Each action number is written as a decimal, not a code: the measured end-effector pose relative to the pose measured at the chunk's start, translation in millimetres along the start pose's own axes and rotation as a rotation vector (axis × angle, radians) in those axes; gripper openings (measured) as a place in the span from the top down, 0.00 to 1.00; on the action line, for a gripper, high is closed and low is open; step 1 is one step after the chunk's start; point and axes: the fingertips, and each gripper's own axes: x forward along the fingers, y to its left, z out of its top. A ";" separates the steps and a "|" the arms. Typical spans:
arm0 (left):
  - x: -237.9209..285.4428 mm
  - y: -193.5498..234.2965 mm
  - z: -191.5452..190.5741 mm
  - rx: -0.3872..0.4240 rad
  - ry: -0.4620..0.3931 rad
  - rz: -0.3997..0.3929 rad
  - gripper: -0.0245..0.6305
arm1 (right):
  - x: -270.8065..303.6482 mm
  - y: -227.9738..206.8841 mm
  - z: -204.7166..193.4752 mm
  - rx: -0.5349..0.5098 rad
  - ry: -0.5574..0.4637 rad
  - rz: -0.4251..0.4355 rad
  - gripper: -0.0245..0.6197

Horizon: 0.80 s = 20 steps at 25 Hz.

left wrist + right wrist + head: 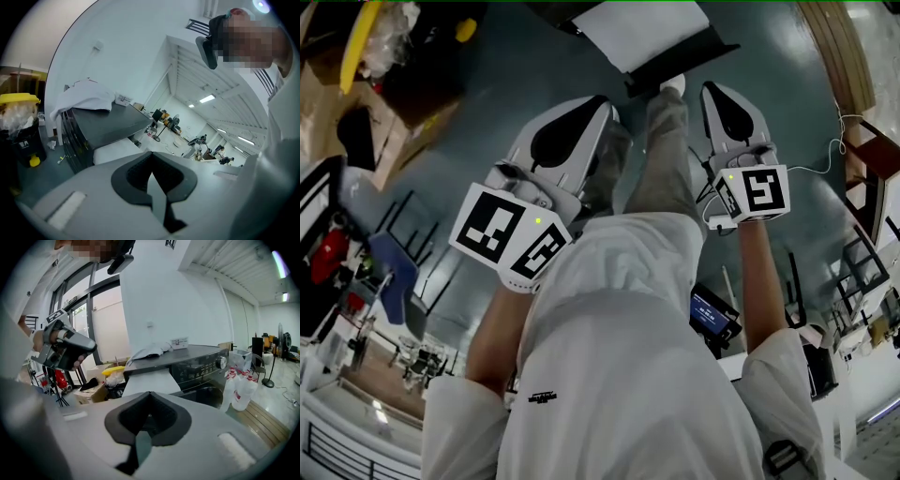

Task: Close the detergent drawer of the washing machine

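Observation:
The dark washing machine (201,363) stands ahead with its white detergent drawer (147,380) pulled out toward me. The same machine (105,124) and open drawer (117,151) show in the left gripper view. From the head view the drawer (642,33) juts out at the top, beyond both grippers. My left gripper (581,117) and right gripper (724,103) are held up in front of my body, well short of the drawer. Each has its jaws together with nothing between them, as seen at the left gripper (151,176) and the right gripper (146,420).
A white cloth (150,351) lies on top of the machine. A yellow-lidded bin (18,101) with bags stands to its left, plastic bottles (239,390) on wooden slats to its right. Cardboard boxes (403,141), stands and cables ring the floor (516,66).

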 end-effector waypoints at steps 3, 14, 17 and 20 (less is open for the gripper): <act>5.4 6.2 -4.6 -0.008 0.009 0.004 0.94 | 10.2 -4.6 -13.0 0.013 0.013 0.007 0.96; 21.0 30.0 -27.3 -0.058 0.028 0.049 0.94 | 36.5 -4.8 -44.4 -0.005 0.066 0.027 0.96; 22.2 33.0 -33.1 -0.067 0.034 0.056 0.94 | 38.6 -3.0 -45.5 0.006 0.056 0.028 0.96; 24.1 34.4 -37.8 -0.077 0.039 0.064 0.94 | 37.3 -4.1 -44.2 0.016 0.047 0.022 0.96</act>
